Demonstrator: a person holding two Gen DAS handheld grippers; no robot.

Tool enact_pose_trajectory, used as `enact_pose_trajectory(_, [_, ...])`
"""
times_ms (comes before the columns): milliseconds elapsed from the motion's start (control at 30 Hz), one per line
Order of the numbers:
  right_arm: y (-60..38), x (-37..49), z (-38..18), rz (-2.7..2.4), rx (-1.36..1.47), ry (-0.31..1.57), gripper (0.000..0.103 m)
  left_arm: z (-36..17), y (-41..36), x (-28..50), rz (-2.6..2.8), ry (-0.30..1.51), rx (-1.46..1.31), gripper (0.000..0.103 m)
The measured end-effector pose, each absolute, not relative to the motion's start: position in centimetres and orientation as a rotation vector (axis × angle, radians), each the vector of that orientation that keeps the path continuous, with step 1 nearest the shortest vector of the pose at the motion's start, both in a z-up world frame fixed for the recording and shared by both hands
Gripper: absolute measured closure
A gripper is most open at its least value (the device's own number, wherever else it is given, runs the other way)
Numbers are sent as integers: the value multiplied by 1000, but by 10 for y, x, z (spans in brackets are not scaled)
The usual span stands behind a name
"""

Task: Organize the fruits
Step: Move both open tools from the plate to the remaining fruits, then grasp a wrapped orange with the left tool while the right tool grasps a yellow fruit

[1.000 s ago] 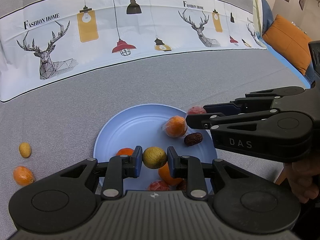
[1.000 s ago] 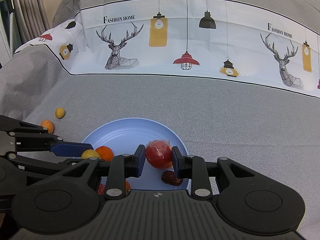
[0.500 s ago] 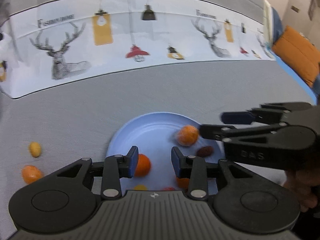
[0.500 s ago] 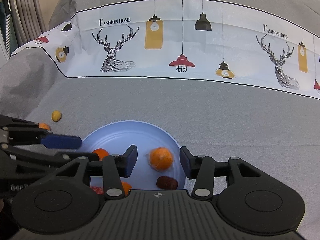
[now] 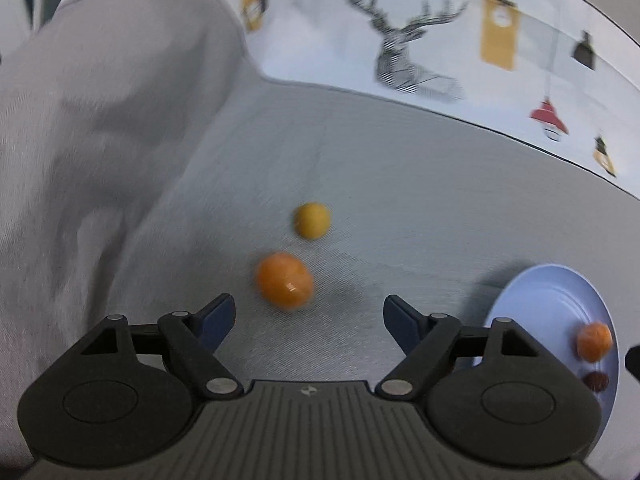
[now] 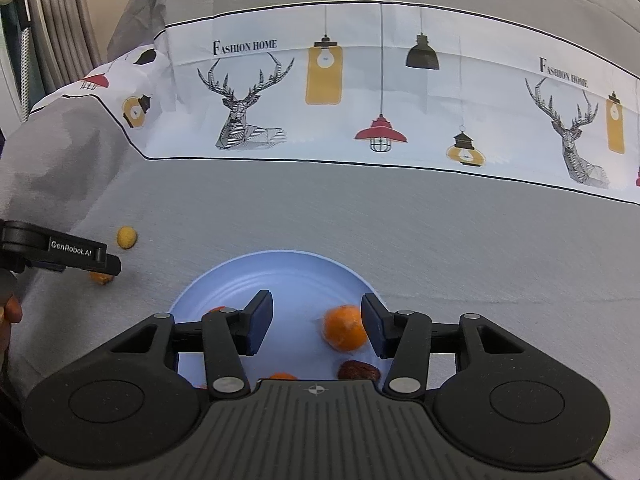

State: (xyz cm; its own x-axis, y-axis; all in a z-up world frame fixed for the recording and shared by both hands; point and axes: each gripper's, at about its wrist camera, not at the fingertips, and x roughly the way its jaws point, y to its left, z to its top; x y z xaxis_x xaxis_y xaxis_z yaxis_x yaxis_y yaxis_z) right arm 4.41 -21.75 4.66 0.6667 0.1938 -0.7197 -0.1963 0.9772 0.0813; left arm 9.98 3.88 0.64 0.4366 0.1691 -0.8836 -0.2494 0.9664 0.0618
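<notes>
A: Left wrist view: left hand-held gripper (image 5: pixel 308 314) just swung wide, empty, above the orange fruit (image 5: pixel 285 281) on the grey surface (image 5: pixel 400 208).

B: Right wrist view: right hand-held gripper (image 6: pixel 317 322) parted, gripping nothing, over blue plate (image 6: pixel 280 268); wrapped orange (image 6: pixel 344 327) beside right pad.

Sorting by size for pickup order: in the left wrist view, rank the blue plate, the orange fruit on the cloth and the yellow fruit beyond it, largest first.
1. blue plate, though partly cut off.
2. orange fruit.
3. yellow fruit, but it lies farther from the camera, so the gap may be exaggerated.
</notes>
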Motion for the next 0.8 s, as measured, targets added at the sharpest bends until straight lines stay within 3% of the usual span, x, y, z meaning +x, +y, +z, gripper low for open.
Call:
enact_pose_trajectory(500, [-188,45,46,262,-9,811,51,-8,48,98,233,1061,-92,18])
enact_pose_trajectory(567, [-186,45,45,265,-3,815,51,-21,58,102,289,1149,-126,36])
enact_pose_trajectory(633, [-181,45,44,274,-11,817,51,-16,66,101,278,1115,-172,40])
enact_pose_trajectory(733, [-174,47,42,280,-15,817,51,-13,66,102,250,1109,-141,63])
enact_pose_trajectory(800, [-169,50,41,279,-7,821,51,-13,68,101,233,1120,-174,73])
